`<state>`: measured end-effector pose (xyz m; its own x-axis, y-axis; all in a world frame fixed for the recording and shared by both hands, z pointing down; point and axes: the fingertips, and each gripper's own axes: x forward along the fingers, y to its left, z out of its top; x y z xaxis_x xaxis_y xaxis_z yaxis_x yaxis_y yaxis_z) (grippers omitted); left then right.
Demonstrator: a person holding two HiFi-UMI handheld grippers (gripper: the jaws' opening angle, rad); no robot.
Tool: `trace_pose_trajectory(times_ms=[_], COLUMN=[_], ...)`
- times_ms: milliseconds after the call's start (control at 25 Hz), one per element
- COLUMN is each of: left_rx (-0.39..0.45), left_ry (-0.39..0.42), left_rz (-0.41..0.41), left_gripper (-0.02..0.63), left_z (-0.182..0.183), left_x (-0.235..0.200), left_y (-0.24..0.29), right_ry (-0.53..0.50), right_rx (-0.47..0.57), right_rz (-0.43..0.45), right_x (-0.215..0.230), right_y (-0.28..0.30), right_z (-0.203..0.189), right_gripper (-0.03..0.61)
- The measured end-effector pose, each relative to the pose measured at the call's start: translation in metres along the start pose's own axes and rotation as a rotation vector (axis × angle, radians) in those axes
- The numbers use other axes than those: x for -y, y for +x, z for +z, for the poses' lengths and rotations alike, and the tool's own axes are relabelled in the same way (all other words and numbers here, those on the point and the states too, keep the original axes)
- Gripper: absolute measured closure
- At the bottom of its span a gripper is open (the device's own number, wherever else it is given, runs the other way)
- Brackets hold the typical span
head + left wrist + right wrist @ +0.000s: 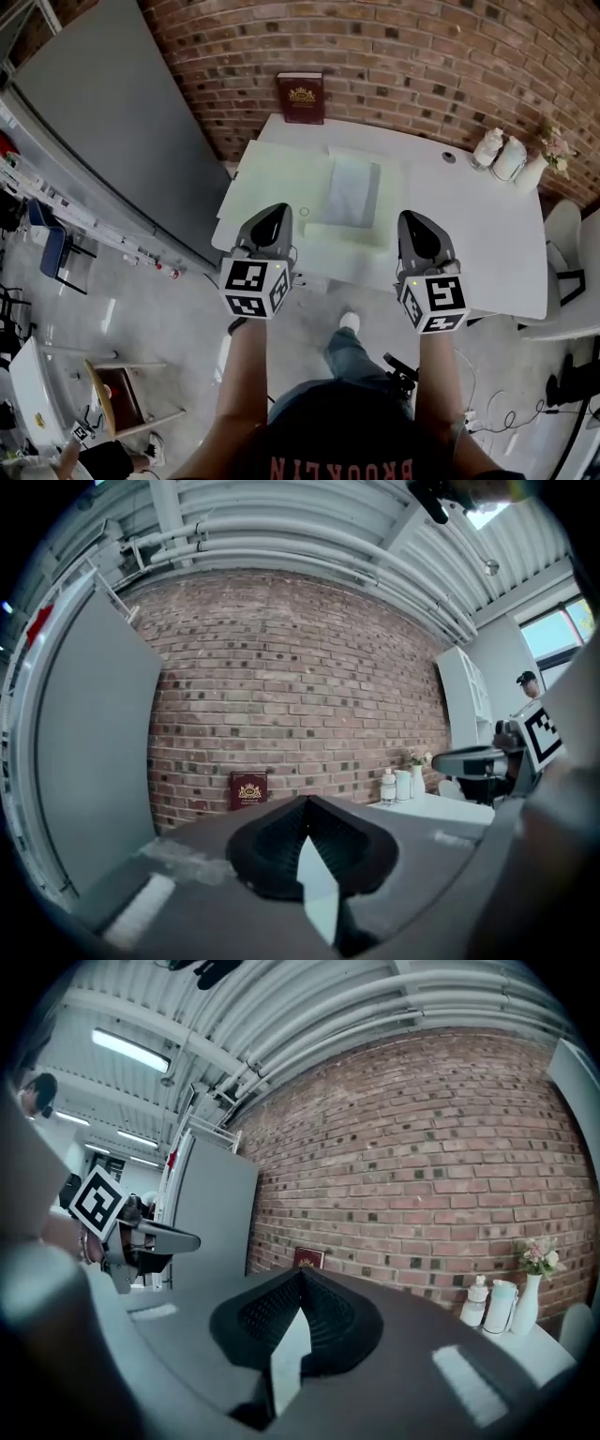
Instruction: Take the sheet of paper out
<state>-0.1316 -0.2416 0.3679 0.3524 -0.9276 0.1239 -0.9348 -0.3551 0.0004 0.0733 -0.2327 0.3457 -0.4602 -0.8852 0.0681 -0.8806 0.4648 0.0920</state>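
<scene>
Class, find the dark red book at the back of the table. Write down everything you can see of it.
The dark red book is closed and looks like a hardback with a smooth cover. A gold emblem sits on the front, with gold lettering too small to read. It stands upright with its cover facing the person, apparently on the far edge of the white table, with its back against the brick wall. Nothing else touches it.

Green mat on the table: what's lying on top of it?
A pale grey sheet lies flat on the green mat, toward its right side. Whatever is under the sheet is covered, and so is the part of the table beneath the mat.
</scene>
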Motion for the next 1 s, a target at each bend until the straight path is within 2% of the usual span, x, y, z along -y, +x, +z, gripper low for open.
trace_pose_trajectory(times_ms=[360, 480, 520, 600, 640, 760, 1000], left_rx=[-0.116, -0.172, -0.192, -0.237, -0.258, -0.314, -0.441], left_ry=[-0.036, -0.083, -0.098, -0.114, -0.117, -0.127, -0.162], left_rz=[-0.042, -0.061, -0.072, -0.085, -0.082, -0.075, -0.138], left_gripper=[0.617, 0.615, 0.606, 0.482, 0.456, 0.449, 0.451], left_z=[-0.016, -0.031, -0.036, -0.049, -0.056, -0.076, -0.120], left_x=[-0.015, -0.015, -0.015, -0.016, -0.018, -0.026, -0.031], left_y=[0.130, 0.158, 0.164, 0.176, 0.180, 0.190, 0.214], right_ry=[0.030, 0.043, 0.050, 0.062, 0.067, 0.084, 0.112], right_rx=[-0.052, -0.081, -0.092, -0.113, -0.124, -0.155, -0.223], right_rz=[0.001, 0.005, 0.005, 0.005, 0.007, 0.008, -0.010], right_x=[0.081, 0.099, 0.104, 0.110, 0.112, 0.116, 0.121], right_y=[0.100, 0.118, 0.124, 0.133, 0.138, 0.147, 0.164], right_z=[-0.019, -0.032, -0.036, -0.046, -0.051, -0.066, -0.097], right_gripper=[0.577, 0.577, 0.577, 0.577, 0.577, 0.577, 0.577])
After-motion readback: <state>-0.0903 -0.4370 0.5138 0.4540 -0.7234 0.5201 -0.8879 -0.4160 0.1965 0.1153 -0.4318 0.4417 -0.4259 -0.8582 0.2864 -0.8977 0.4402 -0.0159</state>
